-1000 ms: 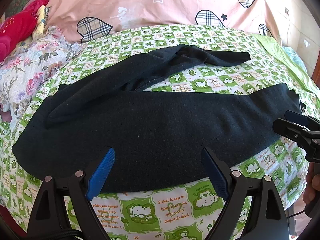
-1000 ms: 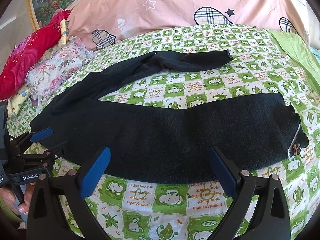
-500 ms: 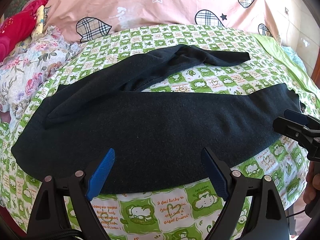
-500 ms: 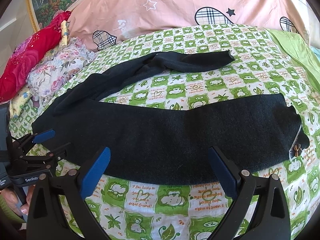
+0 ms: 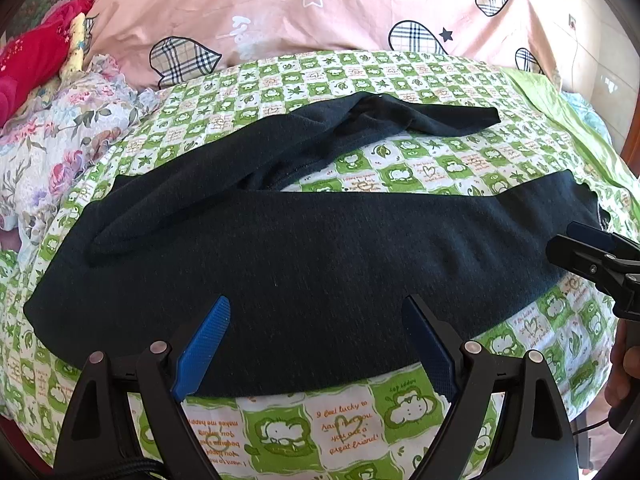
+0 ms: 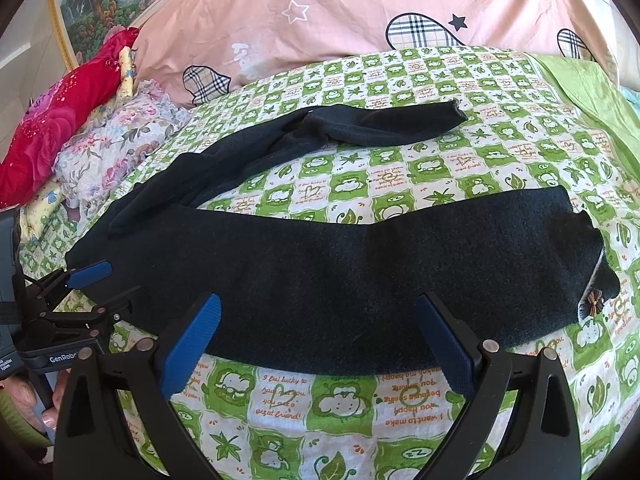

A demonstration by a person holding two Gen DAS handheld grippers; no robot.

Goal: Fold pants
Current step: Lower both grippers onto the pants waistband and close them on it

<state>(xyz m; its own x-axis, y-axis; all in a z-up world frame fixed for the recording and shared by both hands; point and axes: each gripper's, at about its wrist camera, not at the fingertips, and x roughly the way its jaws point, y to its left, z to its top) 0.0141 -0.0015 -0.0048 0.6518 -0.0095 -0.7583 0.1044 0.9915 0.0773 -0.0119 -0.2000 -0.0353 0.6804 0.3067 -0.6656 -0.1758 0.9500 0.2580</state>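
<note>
Left wrist view: the left gripper (image 5: 316, 316) hangs over the near edge of the dark pants (image 5: 320, 264) with its blue-padded jaws spread wide, holding nothing. The pants lie across the green-and-white checked bedsheet (image 5: 344, 420), one leg stretched flat along the near side, the other angled away toward the pink pillow (image 5: 320, 4). At the right edge the right gripper (image 5: 588, 240) reaches in just beside the pants' end — only part of it shows here, so how far it is open cannot be told from this side. A floral cloth (image 5: 60, 128) and a red cloth (image 5: 36, 56) lie at far left.

Right wrist view: the right gripper (image 6: 318, 316) shows its jaws wide apart and empty, above the near leg of the pants (image 6: 360, 272). This view alone shows a small bow (image 6: 592, 304) at the pants' right end and a framed landscape painting (image 6: 116, 4) behind the pillow. The left gripper (image 6: 106, 282) appears at left — open, by the pants' other end.
</note>
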